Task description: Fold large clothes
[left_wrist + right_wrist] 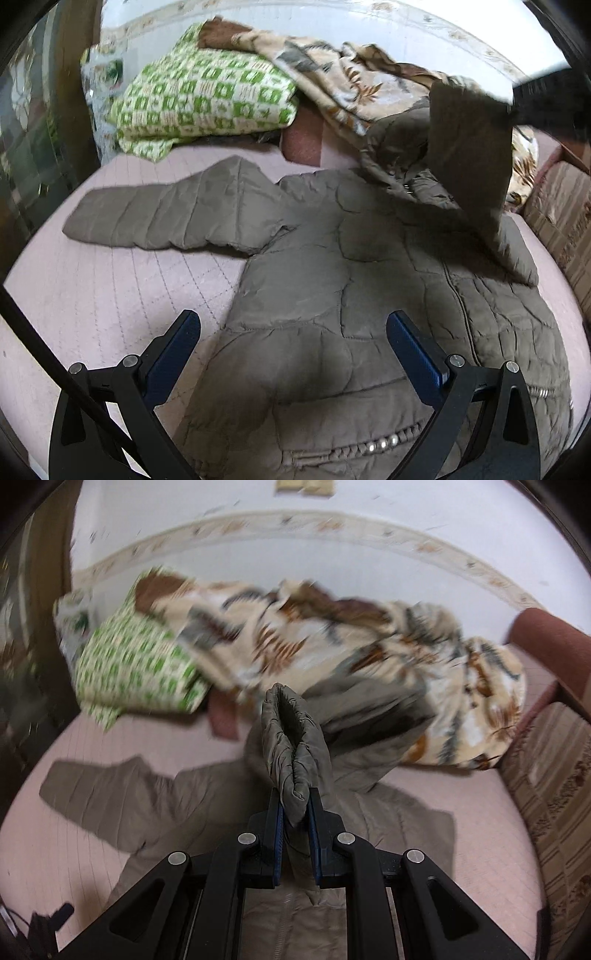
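1. A pale pink quilted bed cover point(122, 280) spreads under everything, with a white wall with a patterned border strip point(295, 550) behind it.
2. A grey-brown quilted padded coat point(351, 288) lies flat across the middle of the cover, zip side up, one sleeve point(162, 218) stretched out flat to the left in the left wrist view.
3. A beige, brown-patterned blanket point(332, 642) is heaped along the far side by the wall, overlapping the coat's upper end.
4. A folded green-and-cream checked blanket point(207, 96) sits at the far left, partly under the beige one.
5. The coat's other sleeve point(291, 738) is raised off the bed, its cuff pinched in the right gripper point(297, 805), whose jaws are clenched on it.
6. The left gripper point(293, 334) hovers over the coat's lower part, jaws spread wide and grasping nothing.
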`<state>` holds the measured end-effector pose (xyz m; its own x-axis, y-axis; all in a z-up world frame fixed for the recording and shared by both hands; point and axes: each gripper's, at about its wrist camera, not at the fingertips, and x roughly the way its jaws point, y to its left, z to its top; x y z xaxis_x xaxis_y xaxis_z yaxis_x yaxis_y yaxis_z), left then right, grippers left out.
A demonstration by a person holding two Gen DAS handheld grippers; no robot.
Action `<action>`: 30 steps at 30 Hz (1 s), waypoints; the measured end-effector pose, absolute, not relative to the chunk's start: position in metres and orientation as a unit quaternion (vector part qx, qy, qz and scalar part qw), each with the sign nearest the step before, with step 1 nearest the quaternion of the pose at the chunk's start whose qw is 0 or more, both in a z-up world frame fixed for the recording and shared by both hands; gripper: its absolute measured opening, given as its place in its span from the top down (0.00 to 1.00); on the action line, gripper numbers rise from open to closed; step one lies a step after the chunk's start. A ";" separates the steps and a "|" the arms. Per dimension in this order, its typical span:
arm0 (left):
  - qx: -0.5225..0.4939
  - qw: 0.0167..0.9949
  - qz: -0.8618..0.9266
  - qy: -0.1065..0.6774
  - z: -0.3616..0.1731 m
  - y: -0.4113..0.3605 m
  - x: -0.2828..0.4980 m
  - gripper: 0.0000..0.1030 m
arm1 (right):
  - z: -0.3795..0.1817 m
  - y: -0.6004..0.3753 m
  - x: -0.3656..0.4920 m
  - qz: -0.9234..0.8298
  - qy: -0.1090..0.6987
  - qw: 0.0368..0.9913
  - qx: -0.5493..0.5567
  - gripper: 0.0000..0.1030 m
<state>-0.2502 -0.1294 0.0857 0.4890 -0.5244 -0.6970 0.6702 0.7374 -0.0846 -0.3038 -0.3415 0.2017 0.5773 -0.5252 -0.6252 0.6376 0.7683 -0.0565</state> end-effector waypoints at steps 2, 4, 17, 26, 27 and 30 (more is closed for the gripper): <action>0.086 0.852 -0.352 0.377 0.084 -0.133 -0.242 0.02 | 0.183 -0.336 -0.291 -0.316 0.336 0.883 0.088 0.88; 0.073 0.852 -0.350 0.382 0.086 -0.137 -0.234 0.02 | 0.164 -0.334 -0.279 -0.306 0.350 0.881 0.090 0.88; 0.064 0.859 -0.327 0.389 0.084 -0.146 -0.210 0.02 | 0.070 -0.330 -0.228 -0.231 0.394 0.877 0.146 0.87; 0.061 0.860 -0.326 0.388 0.083 -0.152 -0.199 0.02 | 0.035 -0.335 -0.227 -0.132 0.407 0.870 0.246 0.66; 0.065 0.861 -0.328 0.383 0.084 -0.155 -0.199 0.02 | 0.039 -0.336 -0.231 -0.118 0.400 0.871 0.258 0.66; 0.078 0.858 -0.341 0.375 0.084 -0.166 -0.201 0.02 | 0.062 -0.343 -0.256 -0.103 0.368 0.883 0.272 0.66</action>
